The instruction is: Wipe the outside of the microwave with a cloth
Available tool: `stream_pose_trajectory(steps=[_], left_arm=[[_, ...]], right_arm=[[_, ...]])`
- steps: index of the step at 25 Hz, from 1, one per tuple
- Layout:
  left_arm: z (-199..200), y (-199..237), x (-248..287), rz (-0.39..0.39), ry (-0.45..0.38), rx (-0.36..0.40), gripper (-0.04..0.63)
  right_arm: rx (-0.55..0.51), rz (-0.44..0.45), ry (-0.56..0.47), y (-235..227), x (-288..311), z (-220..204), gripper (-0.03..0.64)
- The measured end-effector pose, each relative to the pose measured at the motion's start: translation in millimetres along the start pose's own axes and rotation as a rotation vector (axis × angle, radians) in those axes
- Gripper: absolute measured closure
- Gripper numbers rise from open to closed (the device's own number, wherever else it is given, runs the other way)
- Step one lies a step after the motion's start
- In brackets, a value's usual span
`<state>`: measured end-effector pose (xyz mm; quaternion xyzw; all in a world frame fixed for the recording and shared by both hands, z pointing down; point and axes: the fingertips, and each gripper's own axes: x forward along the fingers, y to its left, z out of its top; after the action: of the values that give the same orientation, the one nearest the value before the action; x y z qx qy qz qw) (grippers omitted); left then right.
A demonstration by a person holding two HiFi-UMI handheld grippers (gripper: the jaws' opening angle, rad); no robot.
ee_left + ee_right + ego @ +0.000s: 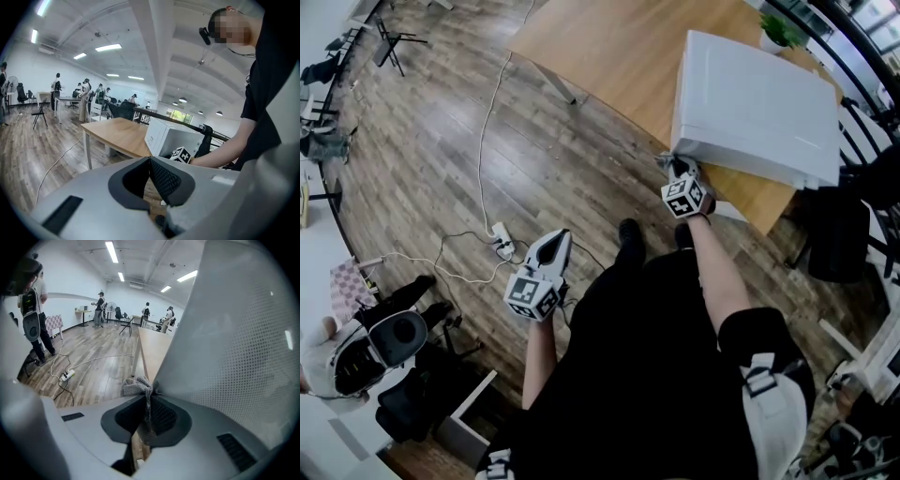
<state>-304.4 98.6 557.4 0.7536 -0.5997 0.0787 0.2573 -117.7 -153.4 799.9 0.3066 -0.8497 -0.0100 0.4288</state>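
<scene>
Wooden floorboards fill the left of the head view. The left gripper hangs over them at about 7 o'clock from the centre, with a white power strip on the floor just beyond it at its 9 o'clock. Its jaws are clenched on nothing, and in its own view the left gripper points across open floor toward the tabletop. It is well apart from the work, probably parked low because this wipe needs one tool only.

Further right, the right gripper reaches up to the near lower corner of the white microwave, which sits on the tabletop at about 2 o'clock. The jaws of the right gripper are grasping a grey knitted cloth, pinched by a fold so that a loose bunch sticks out past the tips. That grip looks deliberate: the soft bunch, not the hard tips, meets the casing.

In the right gripper view the microwave shows its dotted side wall at 3 o'clock, close alongside, and the cloth touches its edge. The corner position suggests the end of a stroke, though whether one is starting or finishing cannot be told. The top and front look untouched by the cloth at this moment.
</scene>
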Motion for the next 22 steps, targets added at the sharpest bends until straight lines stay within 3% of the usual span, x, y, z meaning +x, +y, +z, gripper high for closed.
stream_pose_trajectory(steps=[12,17,22], left_arm=[[24,9,49,-0.209,0.007,0.065,0.592],[22,-10,85,-0.325,0.036,0.070,0.592],[26,-34,118,-0.412,0.050,0.137,0.592]], right_arm=[[0.088,-0.085,0.019,3,-41,-5,0.581],[0.128,-0.131,0.071,-12,-80,-44,0.583],[0.221,-0.195,0.059,-42,-126,-71,0.583]])
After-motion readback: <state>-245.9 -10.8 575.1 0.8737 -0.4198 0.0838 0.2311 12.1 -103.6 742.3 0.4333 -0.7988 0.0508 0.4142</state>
